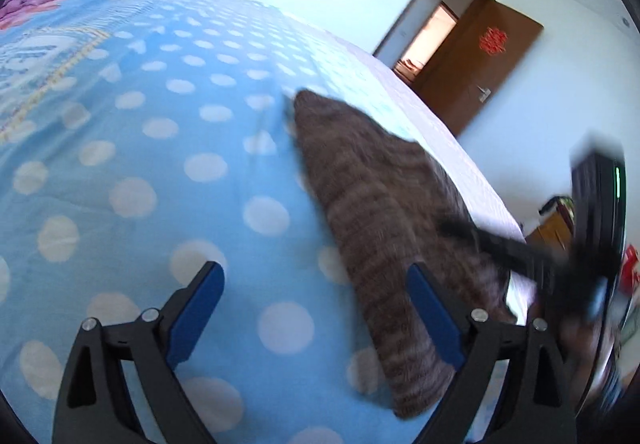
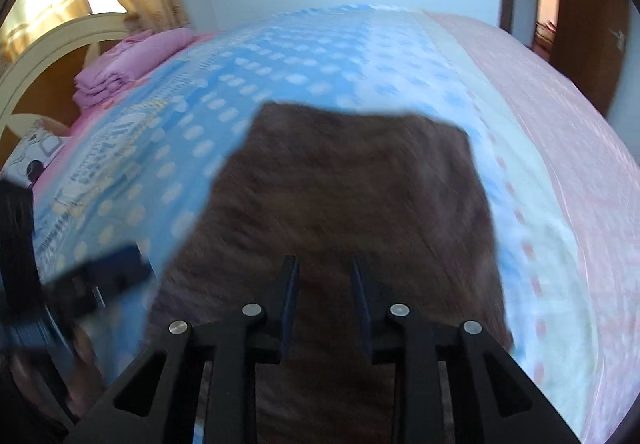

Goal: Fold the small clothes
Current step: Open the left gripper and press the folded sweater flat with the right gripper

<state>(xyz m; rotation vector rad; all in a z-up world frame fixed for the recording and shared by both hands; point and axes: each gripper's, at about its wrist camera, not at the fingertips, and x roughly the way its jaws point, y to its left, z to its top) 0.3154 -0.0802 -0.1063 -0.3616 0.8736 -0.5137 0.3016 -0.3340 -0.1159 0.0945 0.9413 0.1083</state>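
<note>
A small brown-grey striped garment (image 1: 372, 204) lies flat on the blue polka-dot bedspread (image 1: 140, 164). My left gripper (image 1: 316, 272) is open wide and empty just above the bed, its right finger over the garment's near edge. In the right wrist view the same garment (image 2: 340, 184) fills the middle. My right gripper (image 2: 324, 264) hovers over its near part with the fingers a little apart and nothing between them. The right gripper also shows blurred in the left wrist view (image 1: 520, 248), at the garment's right edge.
A folded pink quilt (image 2: 128, 64) lies by the headboard (image 2: 48, 56) at the far end of the bed. A pink sheet (image 2: 560, 124) covers the bed's right side. A brown door (image 1: 472, 60) stands open beyond the bed. The left gripper (image 2: 100, 276) appears blurred at left.
</note>
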